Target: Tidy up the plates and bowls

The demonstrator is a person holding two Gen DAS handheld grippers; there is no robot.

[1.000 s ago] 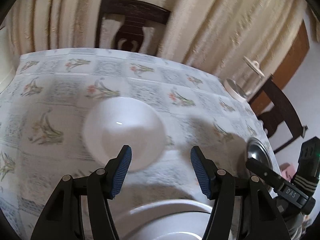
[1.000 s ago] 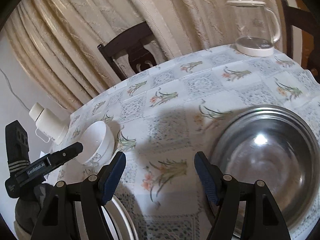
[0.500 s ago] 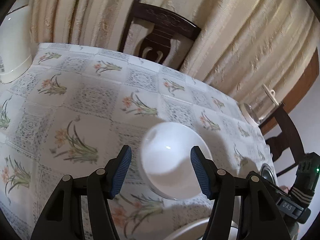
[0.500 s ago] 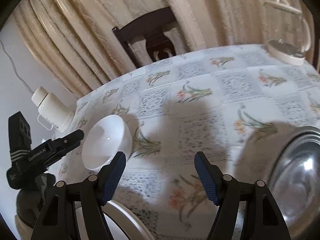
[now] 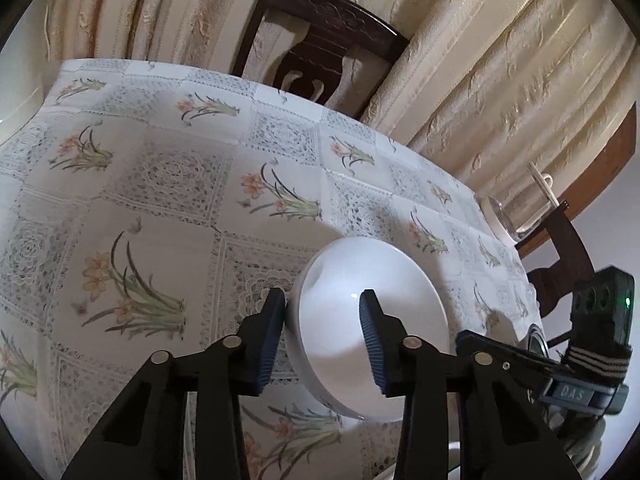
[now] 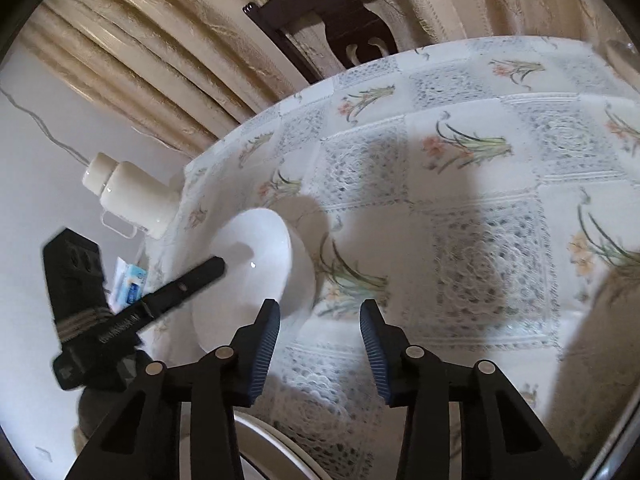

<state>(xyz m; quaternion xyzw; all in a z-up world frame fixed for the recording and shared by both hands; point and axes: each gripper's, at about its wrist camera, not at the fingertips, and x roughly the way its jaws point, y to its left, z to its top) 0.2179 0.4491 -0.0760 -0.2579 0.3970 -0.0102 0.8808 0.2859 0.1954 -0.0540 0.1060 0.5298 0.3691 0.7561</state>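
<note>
left wrist: left gripper (image 5: pixel 322 322) straddles white bowl (image 5: pixel 372 328) rim, contact unclear — right gripper (image 6: pixel 320 326) jaws apart, empty.

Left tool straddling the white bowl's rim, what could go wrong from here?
1. The left tool has one finger outside the white bowl wall and one inside. That one-sided rim pinch on smooth glaze may let the bowl pivot or slip when lifted.
2. The bowl already looks tilted. Closing harder could tip it further or skid it across the tablecloth.
3. The right tool hangs open close beside the bowl, so the two tools might collide.
</note>
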